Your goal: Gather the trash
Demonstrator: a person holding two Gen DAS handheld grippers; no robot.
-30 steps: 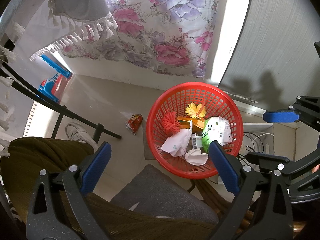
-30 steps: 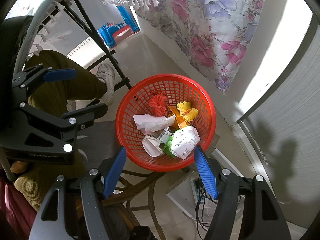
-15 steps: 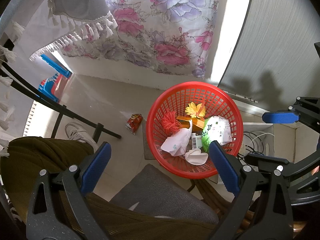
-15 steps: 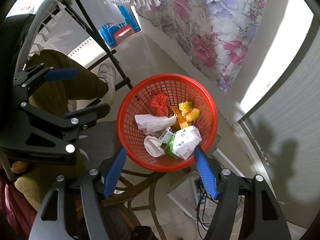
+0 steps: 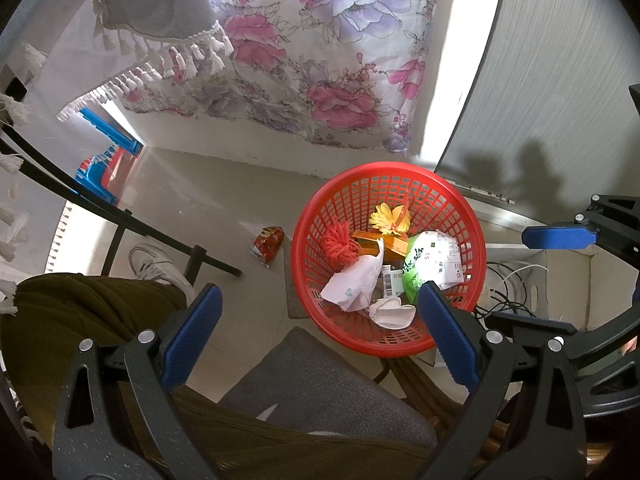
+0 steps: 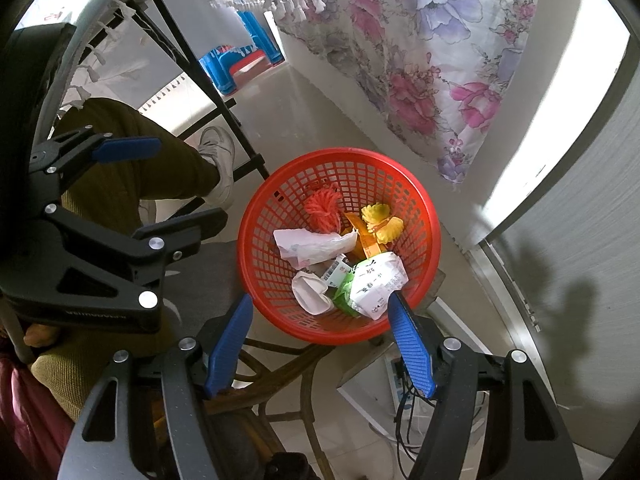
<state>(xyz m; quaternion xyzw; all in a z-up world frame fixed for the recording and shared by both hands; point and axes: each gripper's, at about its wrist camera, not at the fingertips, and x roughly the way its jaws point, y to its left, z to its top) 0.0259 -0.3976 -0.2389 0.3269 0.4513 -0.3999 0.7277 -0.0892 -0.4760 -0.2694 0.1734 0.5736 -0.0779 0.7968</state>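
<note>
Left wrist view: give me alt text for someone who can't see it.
A red mesh basket holds wrappers, tissue and a yellow flower, seen from above between the open, empty left gripper. A red snack wrapper lies on the floor just left of the basket, near a white shoe.
</note>
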